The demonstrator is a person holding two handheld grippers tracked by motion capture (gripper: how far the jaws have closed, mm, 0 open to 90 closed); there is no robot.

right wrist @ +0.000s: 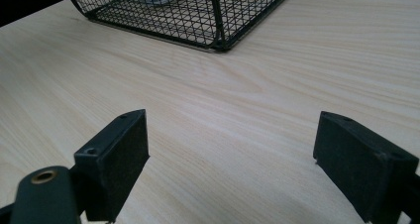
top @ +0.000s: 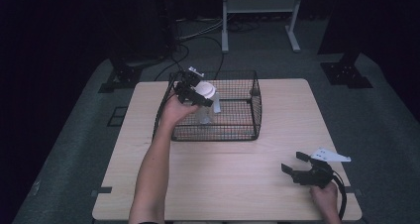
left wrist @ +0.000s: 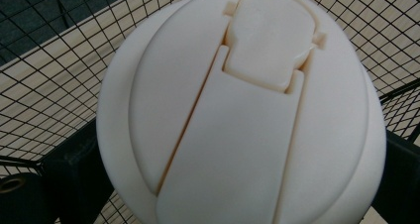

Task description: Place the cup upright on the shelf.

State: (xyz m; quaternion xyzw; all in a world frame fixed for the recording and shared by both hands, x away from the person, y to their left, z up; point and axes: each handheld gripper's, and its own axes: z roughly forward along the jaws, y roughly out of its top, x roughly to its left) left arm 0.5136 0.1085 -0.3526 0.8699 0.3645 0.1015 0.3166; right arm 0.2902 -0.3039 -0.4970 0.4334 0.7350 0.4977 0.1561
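A clear bottle with a cream flip-top lid [top: 205, 91] stands upright inside a black wire basket [top: 255, 110] at the table's far middle. My left gripper [top: 198, 96] is over the basket's left part, shut on the bottle at its lid. In the left gripper view the lid [left wrist: 247, 115] sits between the two black jaws, with the basket mesh [left wrist: 49, 85] behind it. My right gripper [top: 295, 163] rests near the table's front right corner, jaws wide apart with nothing between them; in the right gripper view [right wrist: 230, 159] it faces bare wood and a corner of the basket [right wrist: 218, 21].
The light wooden table [top: 223, 174] has free room in front of the basket. Beyond the table are grey carpet, black cables [top: 183, 50], a white frame stand [top: 260, 16] and dark stand bases [top: 346, 73].
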